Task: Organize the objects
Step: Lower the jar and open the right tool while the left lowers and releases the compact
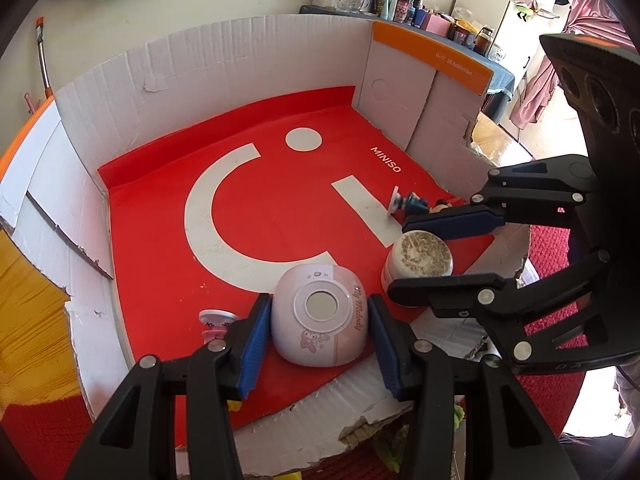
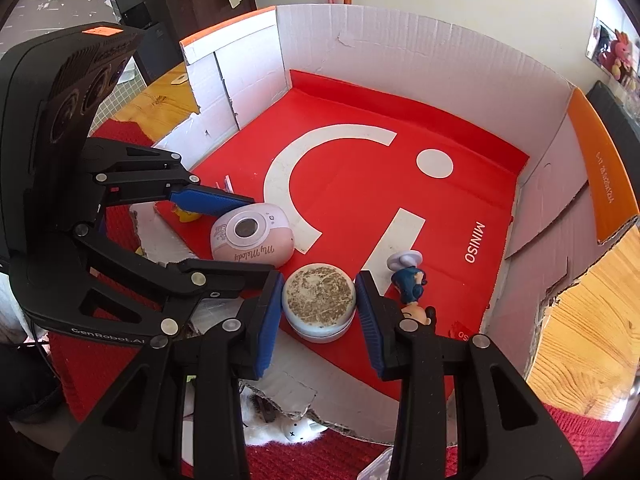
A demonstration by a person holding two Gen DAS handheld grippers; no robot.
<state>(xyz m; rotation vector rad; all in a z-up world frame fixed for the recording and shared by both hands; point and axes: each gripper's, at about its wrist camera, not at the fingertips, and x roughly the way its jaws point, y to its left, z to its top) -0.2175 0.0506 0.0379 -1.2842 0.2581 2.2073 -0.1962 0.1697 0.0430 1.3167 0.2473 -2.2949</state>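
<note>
Left gripper (image 1: 318,344): its blue pads sit on both flanks of the pink My Melody speaker (image 1: 319,316); the jaws look clamped on it, pads pressed to the shell.
Right gripper (image 2: 318,312): jaws drawn in close on the round dusty-topped jar (image 2: 319,303); the pads appear to touch its sides, so I judge it gripped.
Where the speaker is: near the torn front edge of the cardboard box (image 1: 256,60), lying on the red MINISO liner (image 1: 280,216), face with the round disc turned up.
Where the jar is: just beside the speaker, also at the front edge, upright on the liner.
Speaker handling: probably light, hollow, hard plastic; smooth rounded shell may slip, so hold low on the widest flanks.
Jar handling: stiff, likely heavier; take it by the straight side wall, not the grimy top.
Pink clip toy (image 1: 216,322): small, just beside the left gripper's left finger.
Yellow duck (image 2: 186,214): partly hidden behind the left gripper in the right wrist view.
Blue-haired figurine (image 2: 408,280): lies on its side just beyond the right gripper; thin, likely fragile.
Box back: bare liner, well apart from everything.
</note>
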